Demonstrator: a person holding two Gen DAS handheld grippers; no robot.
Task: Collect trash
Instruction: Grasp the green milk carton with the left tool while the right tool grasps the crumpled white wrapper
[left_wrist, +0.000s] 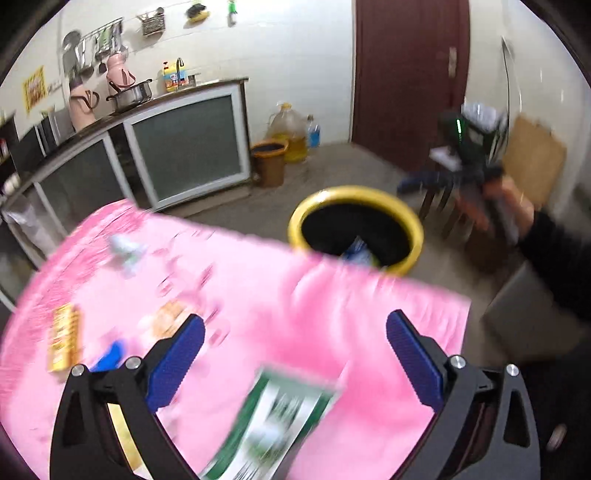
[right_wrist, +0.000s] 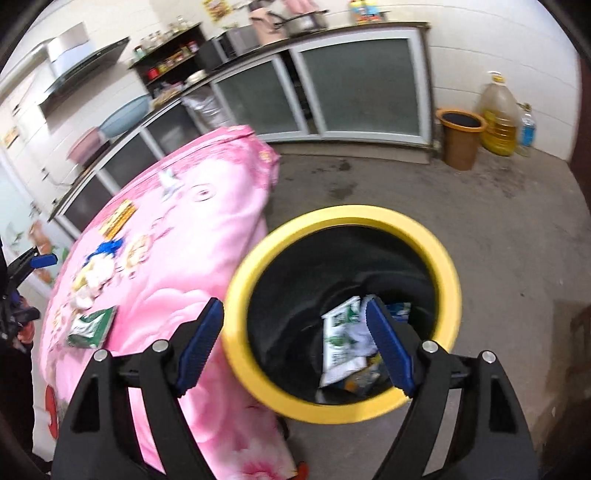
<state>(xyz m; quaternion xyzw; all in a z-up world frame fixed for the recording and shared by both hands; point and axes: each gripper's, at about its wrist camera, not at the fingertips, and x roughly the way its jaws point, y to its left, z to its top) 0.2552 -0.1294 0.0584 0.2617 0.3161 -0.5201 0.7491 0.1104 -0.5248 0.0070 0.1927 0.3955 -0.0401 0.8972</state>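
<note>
A yellow-rimmed black bin (right_wrist: 343, 214) stands on the floor against the pink-clothed table (right_wrist: 192, 258). My right gripper (right_wrist: 293, 304) hangs open over its mouth with nothing between the fingers. Inside lie a white-green packet (right_wrist: 340, 343) and other wrappers. My left gripper (left_wrist: 295, 319) is wide open above the table (left_wrist: 258, 288), with a blurred green-white packet (left_wrist: 273, 417) lying on the cloth just below its fingers. A yellow packet (left_wrist: 64, 339), a blue wrapper (left_wrist: 109, 356) and crumpled white paper (left_wrist: 125, 251) also lie on the cloth. The bin (left_wrist: 354, 199) shows beyond the table edge.
Kitchen cabinets (right_wrist: 354, 85) run along the far wall. A brown bin (right_wrist: 460, 136), an oil jug (right_wrist: 498, 118) and a bottle (right_wrist: 526, 129) stand in the corner. A dark red door (left_wrist: 406, 74), a stool (left_wrist: 443, 199) and cardboard (left_wrist: 535, 158) are beyond the yellow bin.
</note>
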